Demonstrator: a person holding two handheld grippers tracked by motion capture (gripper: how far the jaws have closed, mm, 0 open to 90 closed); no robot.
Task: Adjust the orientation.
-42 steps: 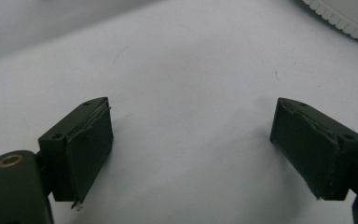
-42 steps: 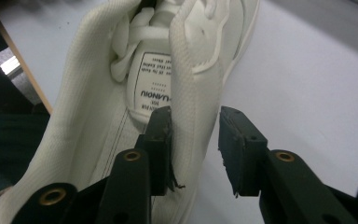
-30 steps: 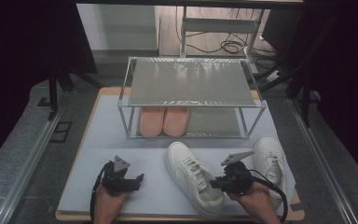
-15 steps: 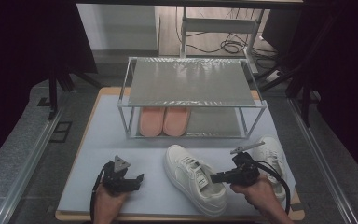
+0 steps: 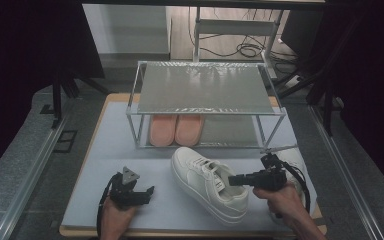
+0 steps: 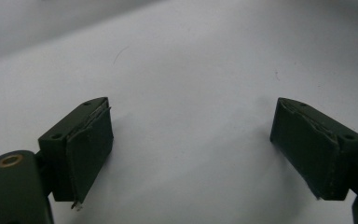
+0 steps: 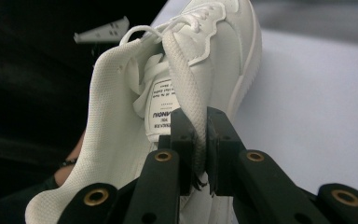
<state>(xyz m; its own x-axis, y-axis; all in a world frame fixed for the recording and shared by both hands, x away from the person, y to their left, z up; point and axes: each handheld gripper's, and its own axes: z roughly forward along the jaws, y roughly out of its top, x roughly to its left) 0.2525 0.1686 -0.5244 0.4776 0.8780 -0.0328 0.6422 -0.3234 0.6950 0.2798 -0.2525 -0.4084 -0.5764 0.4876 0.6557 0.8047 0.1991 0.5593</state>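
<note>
High view, my inventory from largest to smallest. Table point(image 5: 105, 150): pale mat covering the top, a bare wooden strip showing along the near and far edges; open mat runs along the left side and across the near left corner, where I have the most room to move.

Rack point(image 5: 205, 90): metal frame with a flat top shelf, standing at the far half of the mat, its front legs just behind the shoe. Room under the shelf is free on the right half.

Slippers point(image 5: 176, 129): pink pair, side by side under the shelf, left of centre, well apart from my grippers.

Shoe point(image 5: 207, 182): white lace-up, lying at an angle on the mat in front of the rack, toe toward the rack, heel near the table's front edge. A second white shoe point(image 5: 295, 167) sits behind my right hand, close to the right edge, mostly hidden.

Right gripper point(image 5: 240, 180): level, pointing left into the shoe's opening. In the right gripper view my jaws are narrow and pinched on the collar wall of the shoe point(image 7: 186, 116), the label on the tongue just beside them.

Left gripper point(image 5: 147, 192): low over bare mat near the front left, apart from the shoe. In the left gripper view its jaws stand wide with nothing between them.
</note>
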